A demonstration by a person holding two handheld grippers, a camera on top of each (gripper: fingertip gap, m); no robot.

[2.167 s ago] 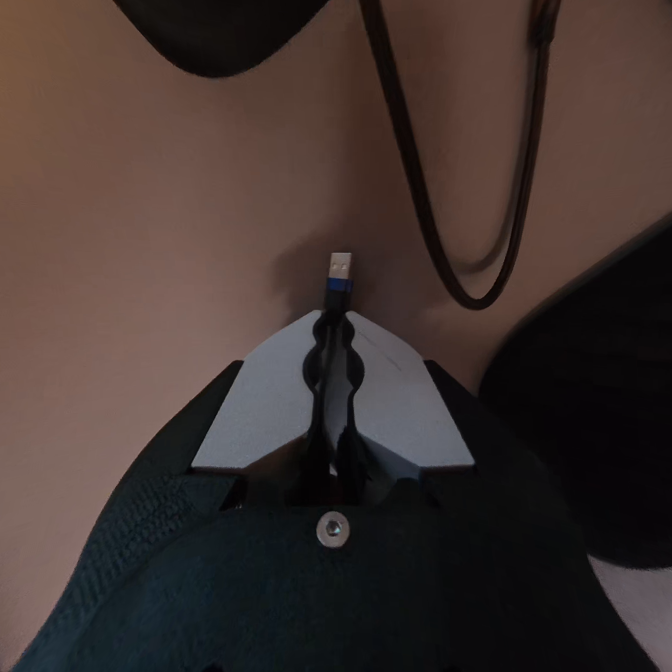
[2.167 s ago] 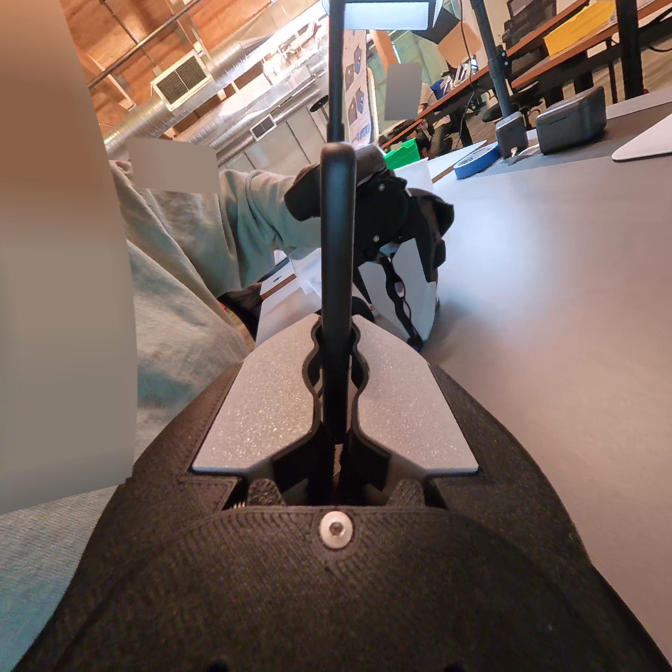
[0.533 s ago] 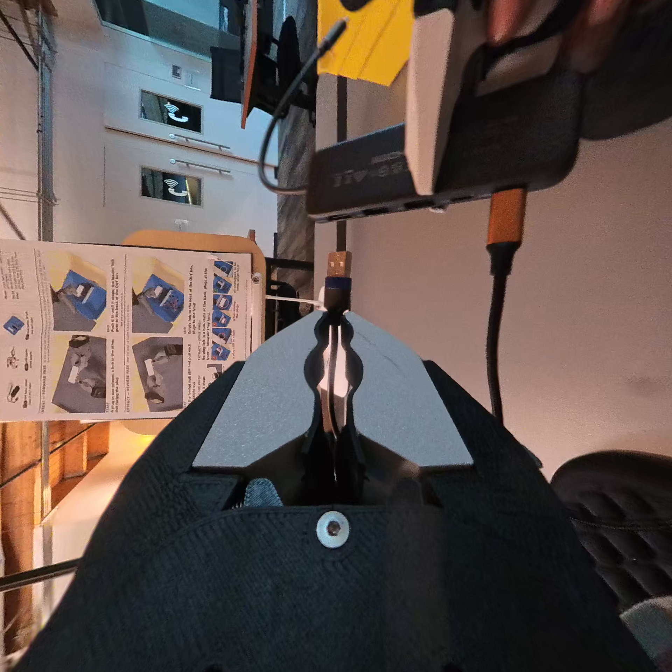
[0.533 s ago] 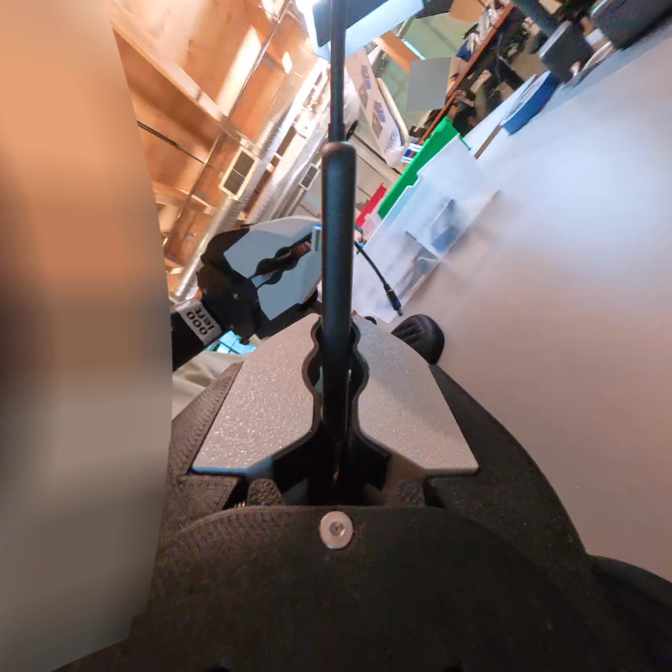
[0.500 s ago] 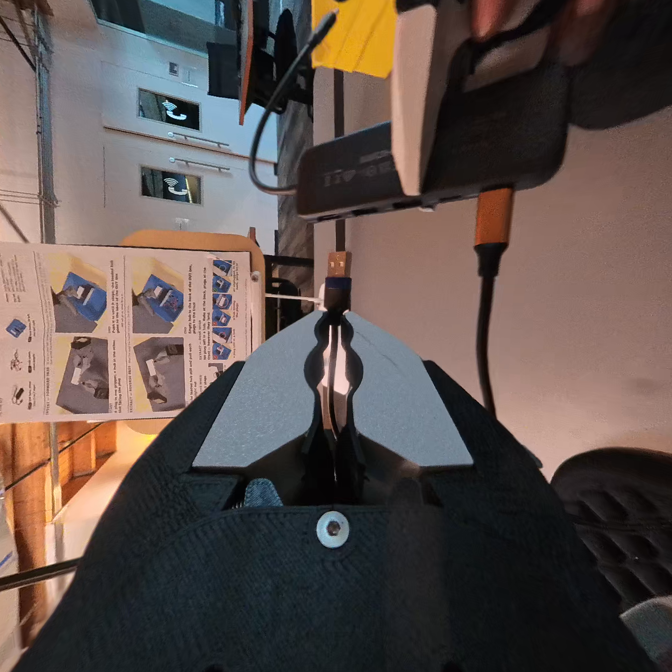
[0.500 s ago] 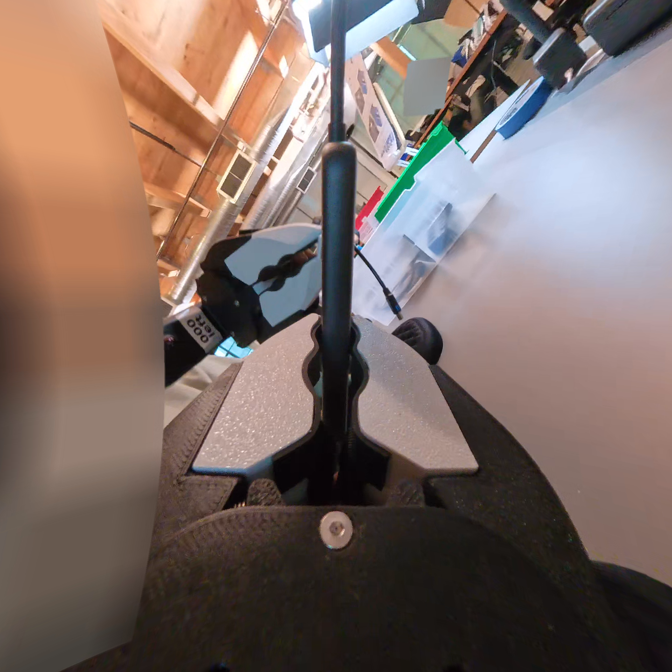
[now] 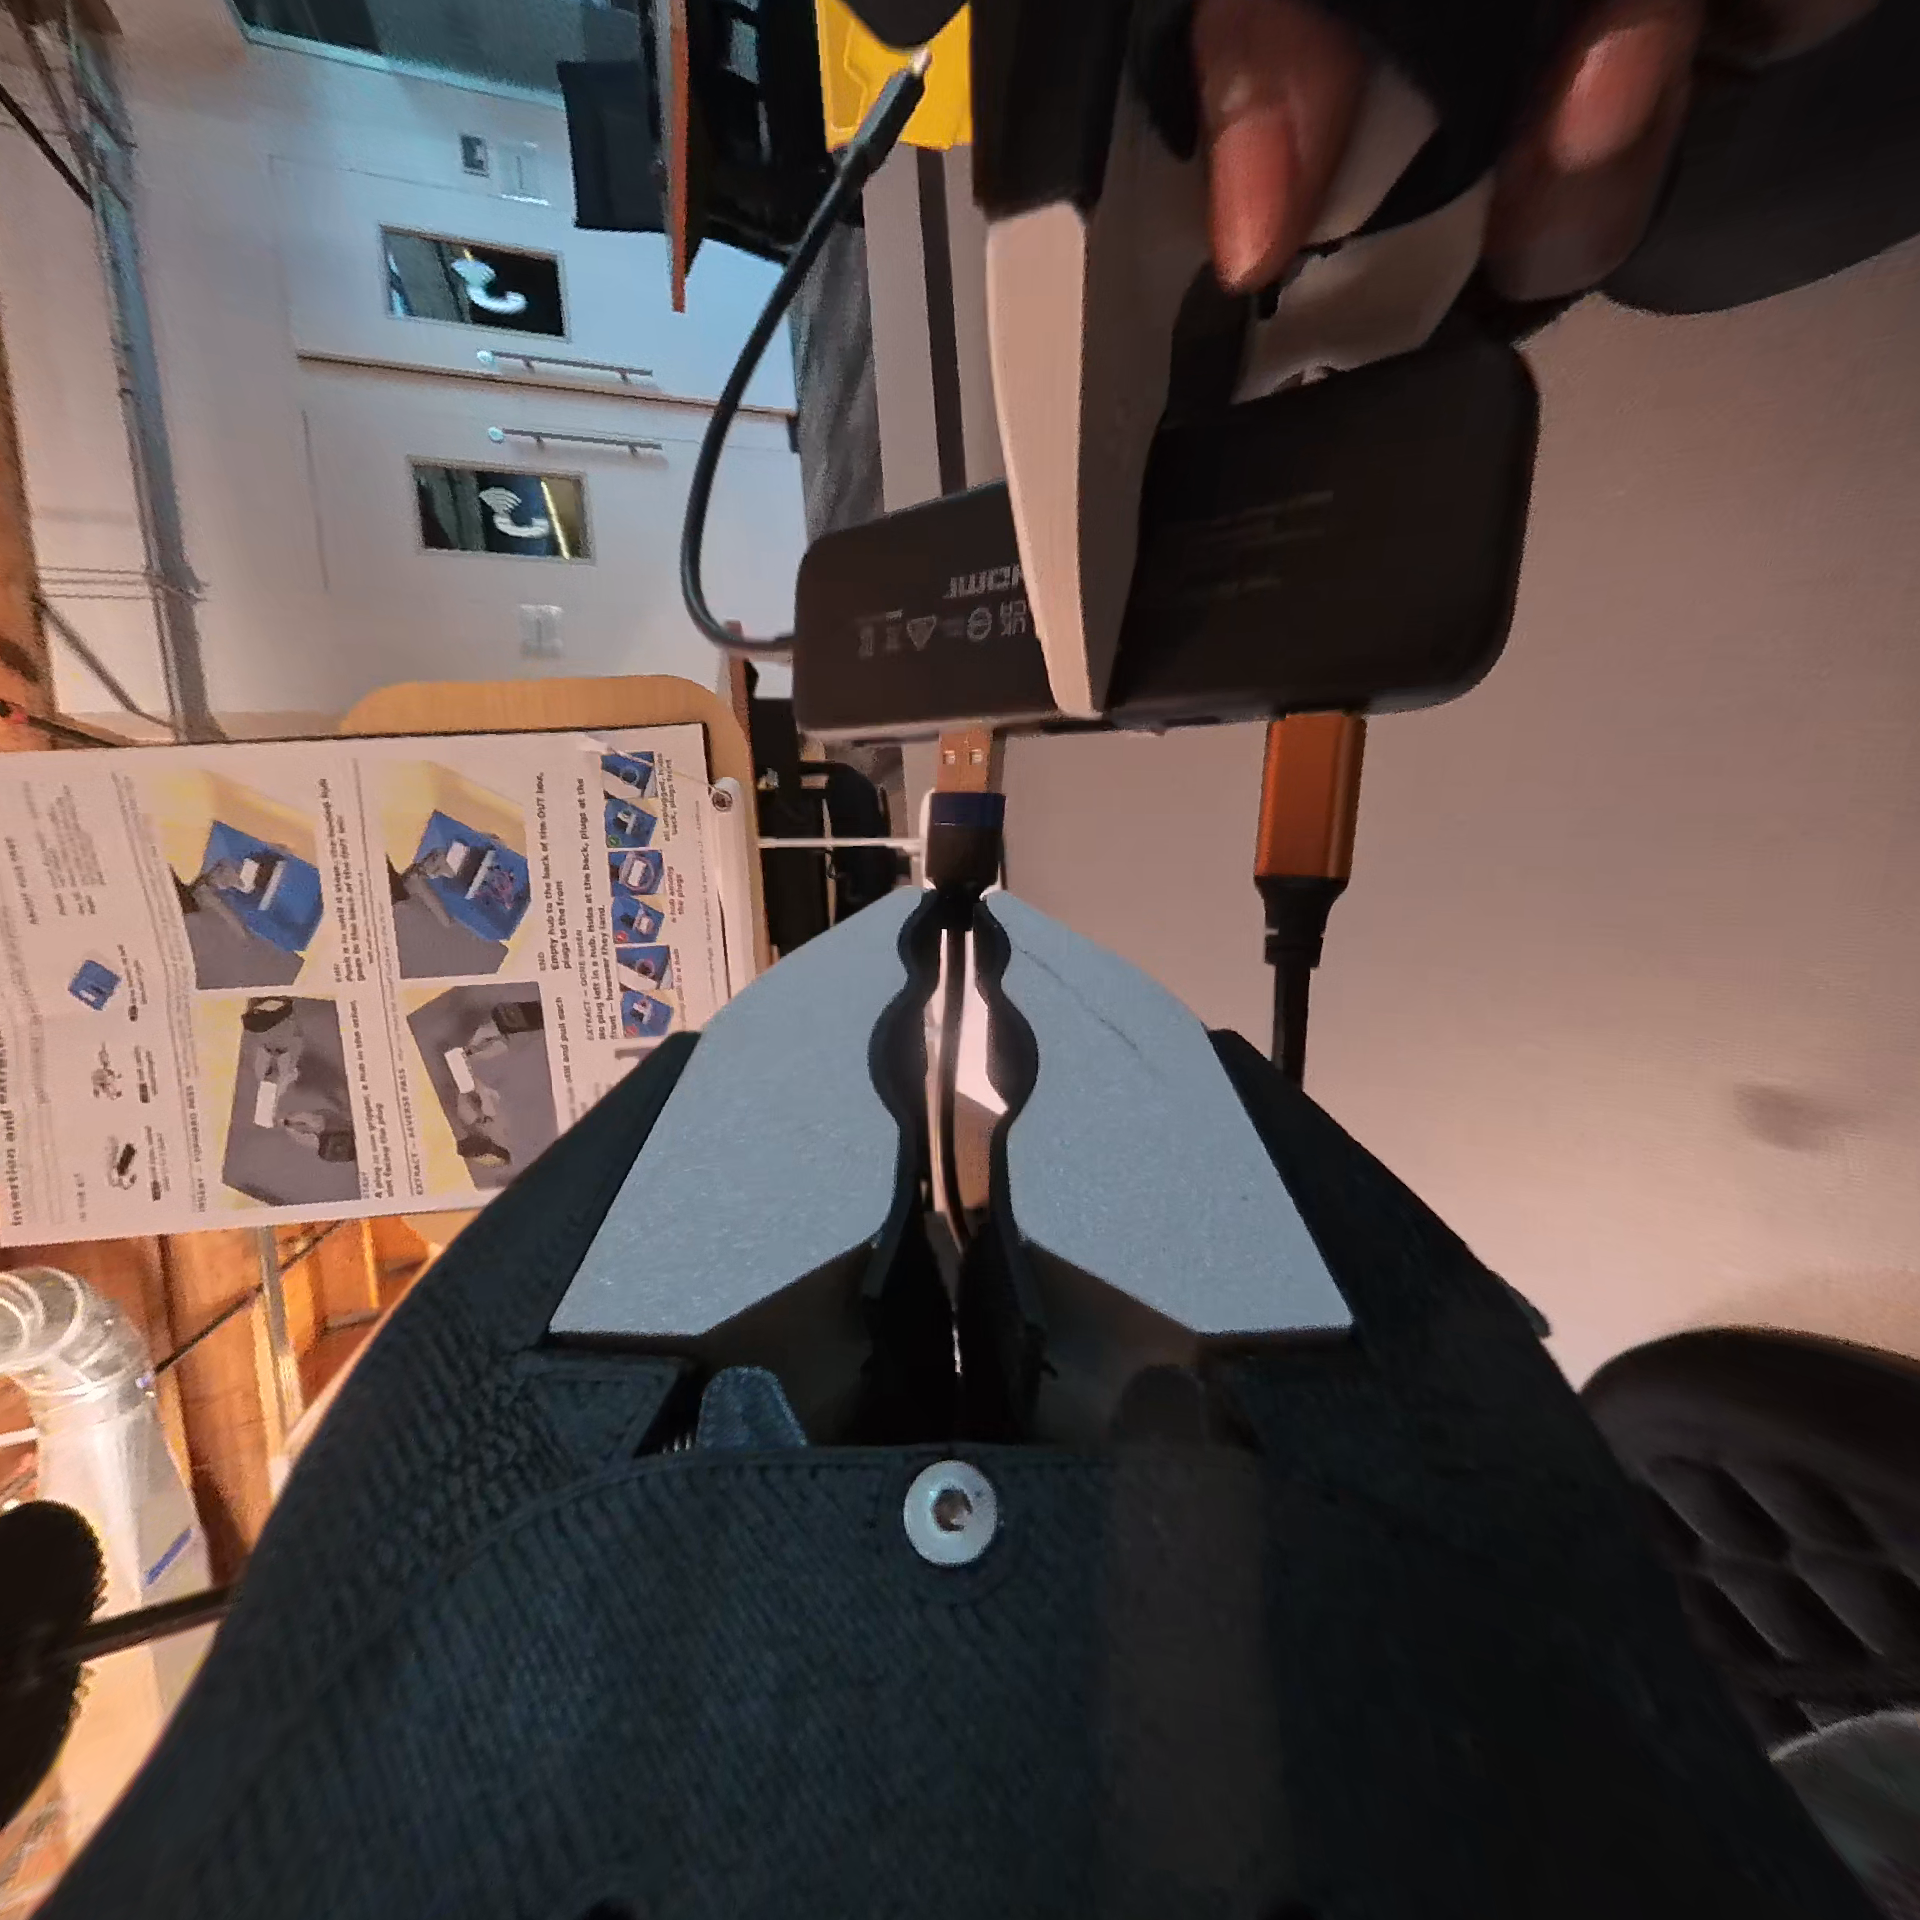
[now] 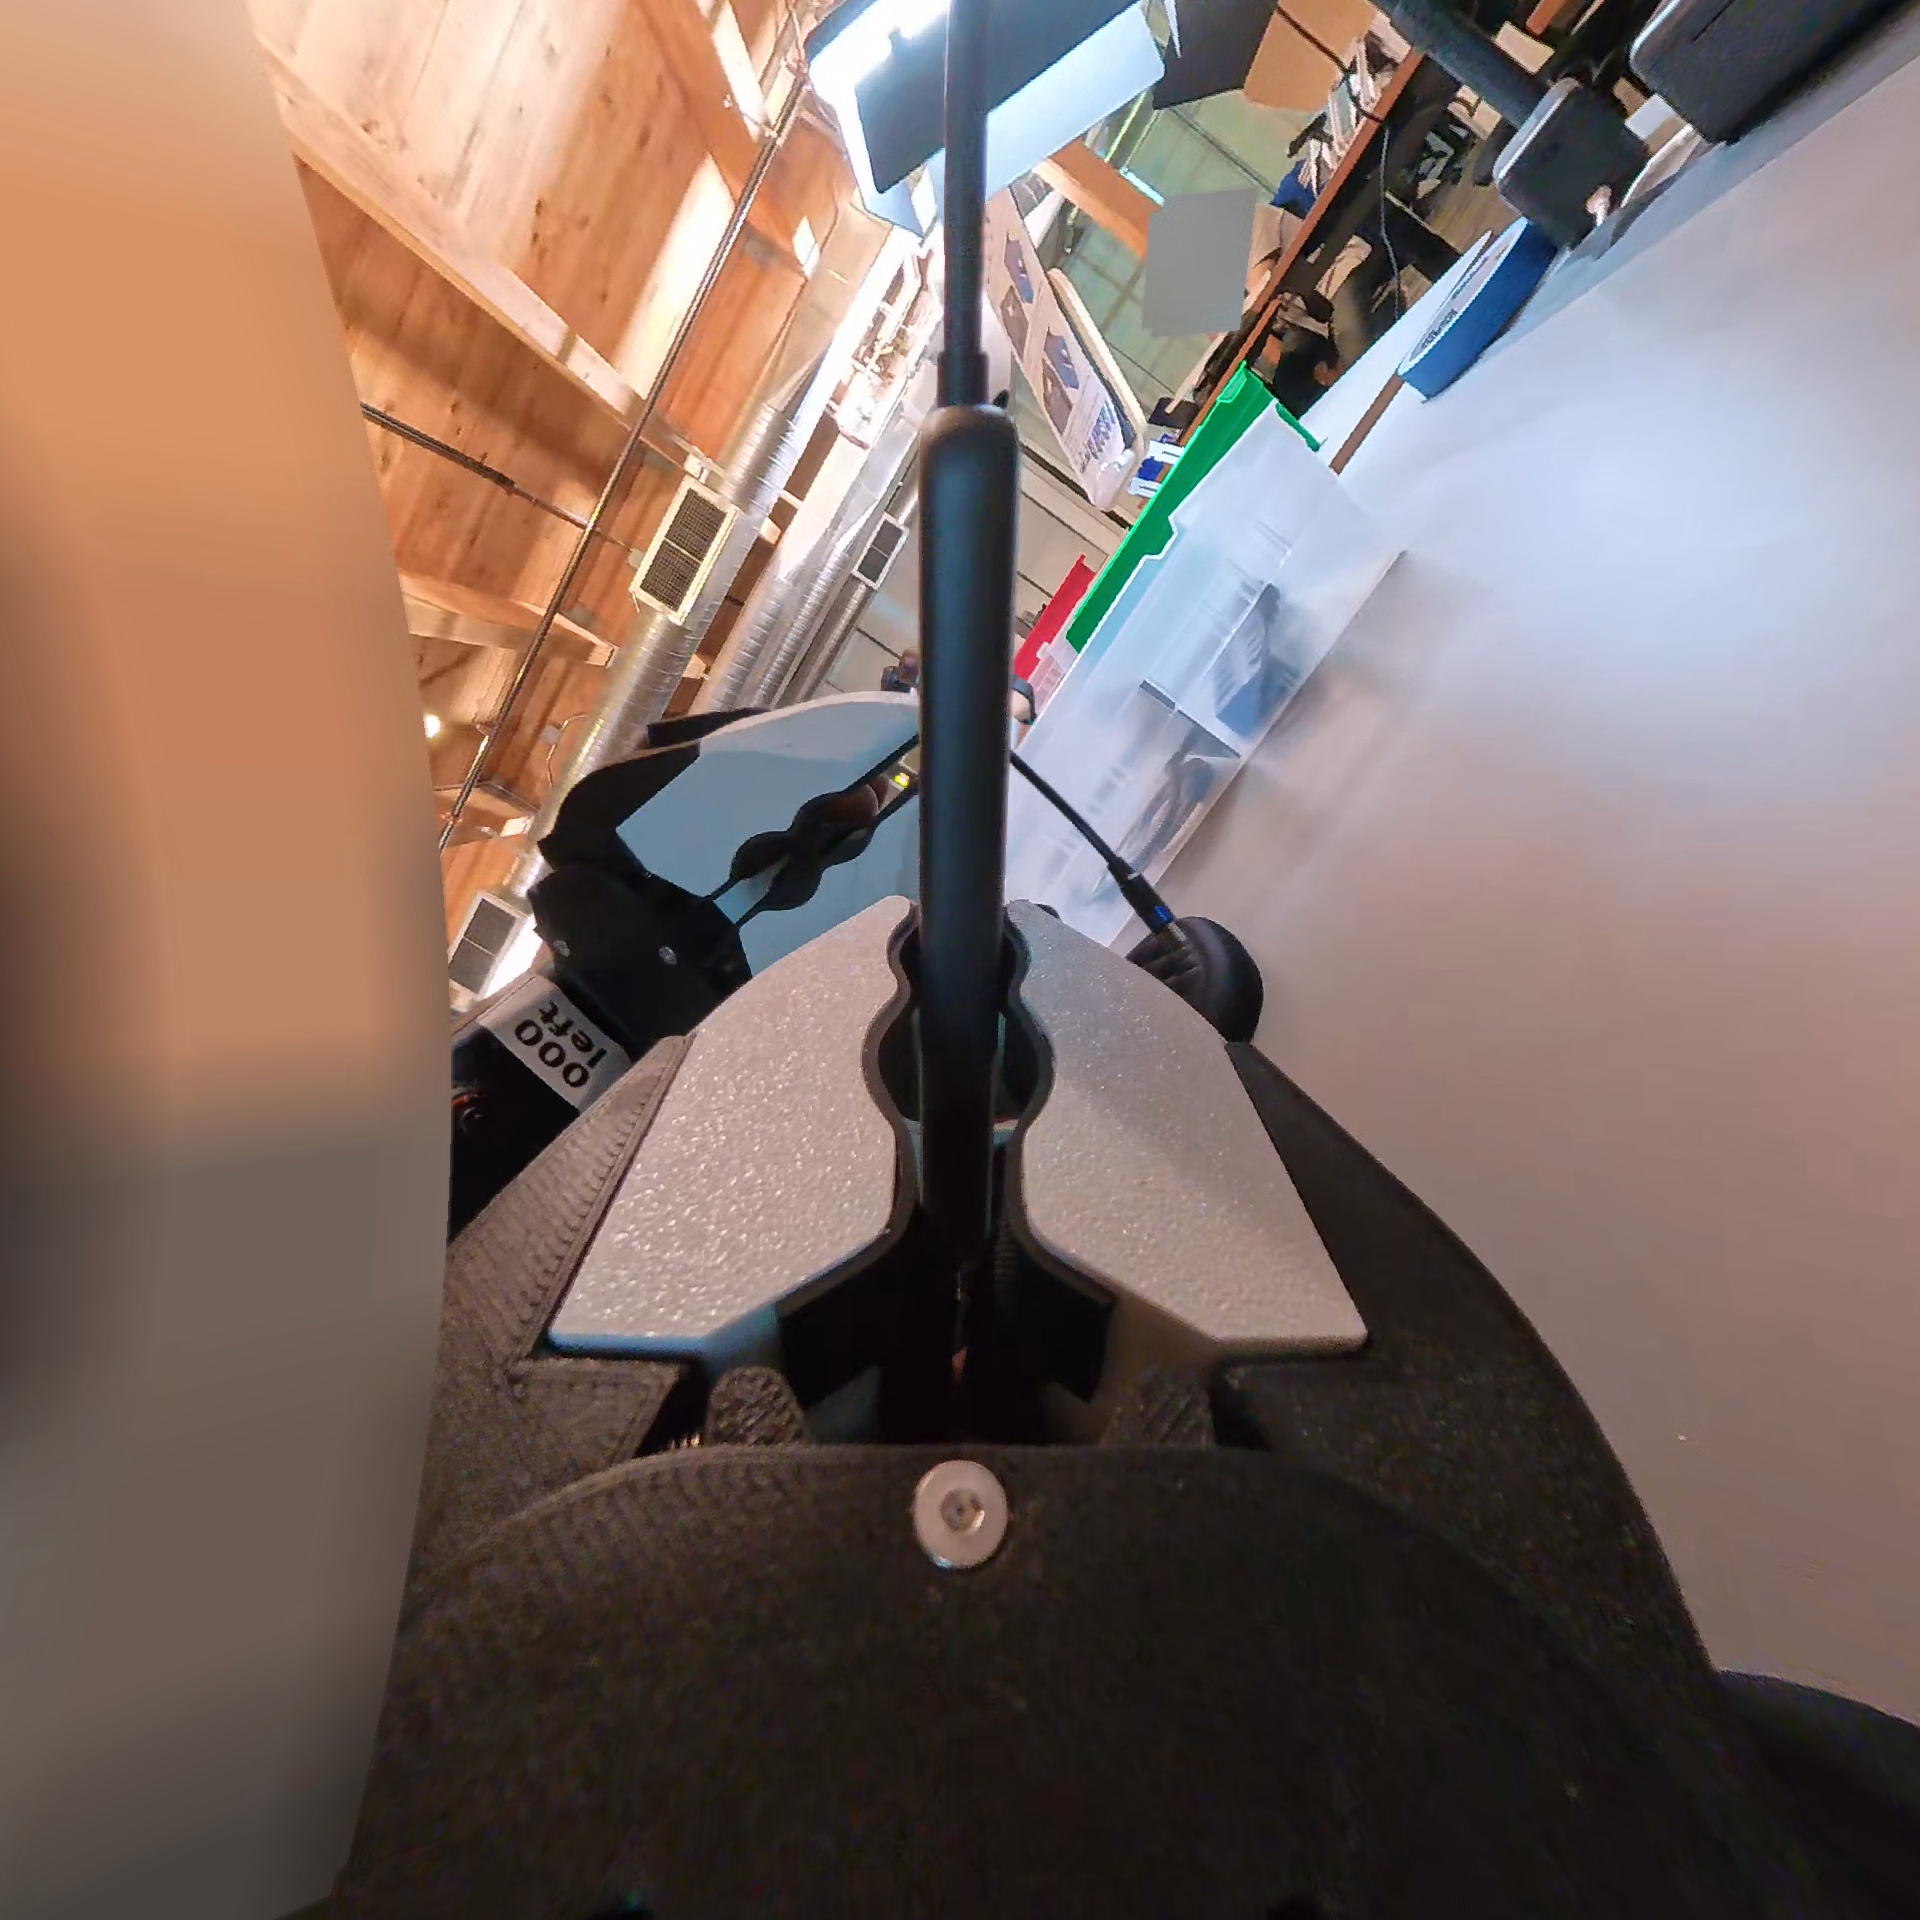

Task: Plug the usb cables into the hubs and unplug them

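Left gripper [image 7: 961, 904] clamped on black USB cable [image 7: 948, 1081], blue-collared USB-A plug [image 7: 966, 800] sticking out past the tips. Metal plug tip touching or just entering a port on the lower edge of the dark grey hub [image 7: 914, 634]; depth of insertion not clear. Orange-sleeved plug [image 7: 1307, 805] already seated in the same edge further right, black lead hanging down from it. Thin black pigtail [image 7: 748, 395] looping off the hub's left end. Right gripper [image 8: 956, 925] clenched on the hub, seen edge-on in the right wrist view as a thin dark blade [image 8: 961, 790] rising between the grey pads. Person's fingers [image 7: 1257, 135] visible at the top of the left wrist view, beside the pale finger of the right gripper. Pale grey table [image 8: 1610, 831] behind, blue tape roll [image 8: 1465, 322] and clear plastic holder [image 8: 1216, 665] on it. Illustrated instruction sheet [image 7: 343, 977] at left in the left wrist view.
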